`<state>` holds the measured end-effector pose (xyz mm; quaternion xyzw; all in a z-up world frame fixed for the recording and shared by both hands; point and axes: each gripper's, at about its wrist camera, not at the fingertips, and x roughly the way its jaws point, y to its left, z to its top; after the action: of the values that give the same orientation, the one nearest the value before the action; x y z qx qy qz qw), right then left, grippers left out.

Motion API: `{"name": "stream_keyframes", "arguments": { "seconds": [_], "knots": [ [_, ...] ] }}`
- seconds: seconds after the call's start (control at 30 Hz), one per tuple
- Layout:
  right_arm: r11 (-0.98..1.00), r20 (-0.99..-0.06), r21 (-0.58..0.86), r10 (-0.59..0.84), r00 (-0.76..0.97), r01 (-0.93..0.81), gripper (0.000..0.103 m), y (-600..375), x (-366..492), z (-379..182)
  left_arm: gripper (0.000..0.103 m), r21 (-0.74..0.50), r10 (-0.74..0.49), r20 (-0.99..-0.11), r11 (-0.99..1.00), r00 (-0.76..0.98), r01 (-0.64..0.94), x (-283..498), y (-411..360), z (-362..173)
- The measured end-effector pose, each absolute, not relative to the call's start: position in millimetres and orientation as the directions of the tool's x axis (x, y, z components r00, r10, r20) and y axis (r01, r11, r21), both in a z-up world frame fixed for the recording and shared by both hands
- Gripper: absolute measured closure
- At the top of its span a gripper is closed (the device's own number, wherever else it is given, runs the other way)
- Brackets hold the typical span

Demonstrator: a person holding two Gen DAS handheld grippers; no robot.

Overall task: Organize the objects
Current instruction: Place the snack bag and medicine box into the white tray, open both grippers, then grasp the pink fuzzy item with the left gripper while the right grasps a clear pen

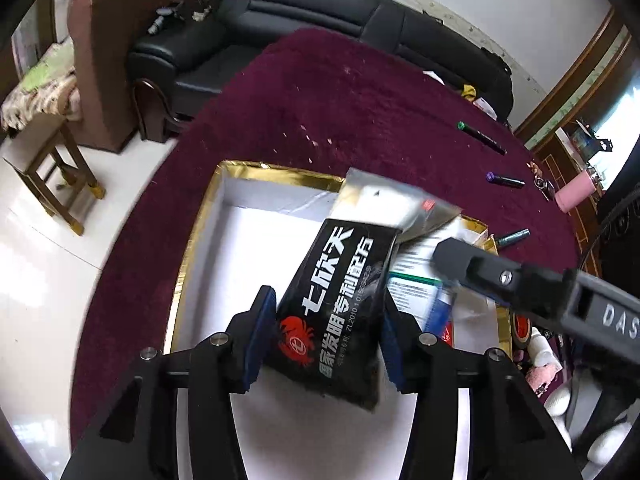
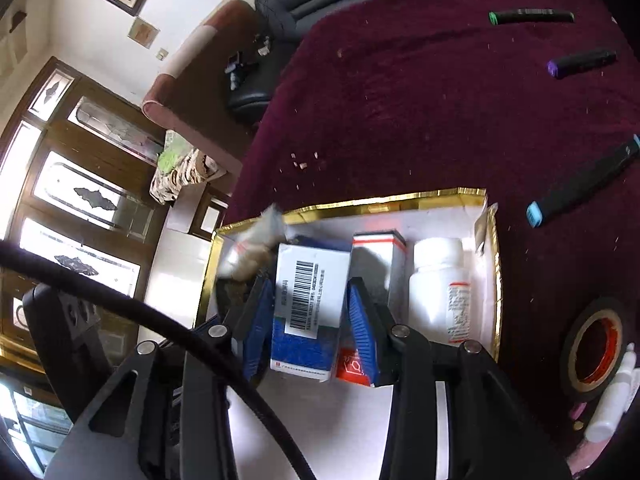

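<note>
Left wrist view: left gripper (image 1: 326, 330) is clamped on a black sachet (image 1: 338, 300) w/ white Chinese print and a red crab logo; blue pads (image 1: 260, 328) press both side edges, so the sachet hangs flat and clear above the white floor of the gold-rimmed box (image 1: 192, 240). Its silver top end points toward the box's far side, which likely suits laying it down lengthwise. The right gripper's body crosses in from the right edge over the box. Loose markers, e.g. the green-capped marker (image 1: 480, 136), lie on the maroon tablecloth (image 1: 320, 100) beyond the box, not yet sorted. Right wrist view: right gripper (image 2: 310, 312) grips a blue-and-white carton (image 2: 308, 304), barcode face up, inside the box. Fingers (image 2: 362, 320) bracket the carton's long sides; judged purpose: seating it parallel to the red-and-white carton (image 2: 378, 248) just beside it. A white bottle (image 2: 440, 284) lies next to that, near the box's right wall, forming a row. Tape roll (image 2: 596, 352) sits outside the box on the cloth. Est. progress: midway.
</note>
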<state>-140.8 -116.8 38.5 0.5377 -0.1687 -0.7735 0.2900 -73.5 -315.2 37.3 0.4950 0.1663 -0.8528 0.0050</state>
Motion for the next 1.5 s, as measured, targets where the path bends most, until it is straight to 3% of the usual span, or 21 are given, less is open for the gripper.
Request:
{"name": "stream_keyframes", "arguments": {
  "seconds": [0.23,0.5,0.8,0.9,0.97,1.03,1.17,1.33,1.5],
  "knots": [
    [-0.781,-0.75,0.547,-0.617,-0.238,0.302,0.063,-120,-137,47,0.059,-0.27,0.111,-0.817,-0.941,-0.566,0.205,-43,-319,70],
    [-0.744,-0.688,0.555,-0.662,-0.298,0.372,0.063,-70,-94,93,0.058,-0.362,0.191,-0.761,-0.918,-0.62,0.161,-10,-306,107],
    [-0.754,-0.601,0.498,-0.656,-0.457,0.428,0.057,42,-13,125,0.049,-0.346,0.27,-0.739,-0.938,-0.617,0.005,21,-212,138],
    [-0.795,-0.598,0.469,-0.607,-0.524,0.385,0.057,91,3,124,0.049,-0.389,0.394,-0.721,-0.911,-0.57,-0.137,27,-169,135],
    [-0.825,-0.603,0.455,-0.562,-0.566,0.334,0.056,128,9,119,0.049,-0.353,0.395,-0.742,-0.917,-0.542,-0.185,26,-140,129],
    [-0.845,-0.61,0.463,-0.522,-0.597,0.266,0.054,166,14,108,0.049,-0.281,0.36,-0.777,-0.932,-0.516,-0.227,18,-108,119],
    [-0.847,-0.621,0.502,-0.494,-0.609,0.175,0.054,218,15,90,0.049,-0.262,0.349,-0.828,-0.933,-0.439,-0.248,-1,-71,92],
    [-0.833,-0.625,0.536,-0.501,-0.598,0.139,0.054,245,18,70,0.049,-0.142,0.222,-0.863,-0.969,-0.454,-0.203,-17,-42,59],
    [-0.816,-0.618,0.56,-0.528,-0.582,0.146,0.054,245,15,57,0.05,-0.153,0.204,-0.885,-0.977,-0.42,-0.151,-36,-35,25]
  ]
}}
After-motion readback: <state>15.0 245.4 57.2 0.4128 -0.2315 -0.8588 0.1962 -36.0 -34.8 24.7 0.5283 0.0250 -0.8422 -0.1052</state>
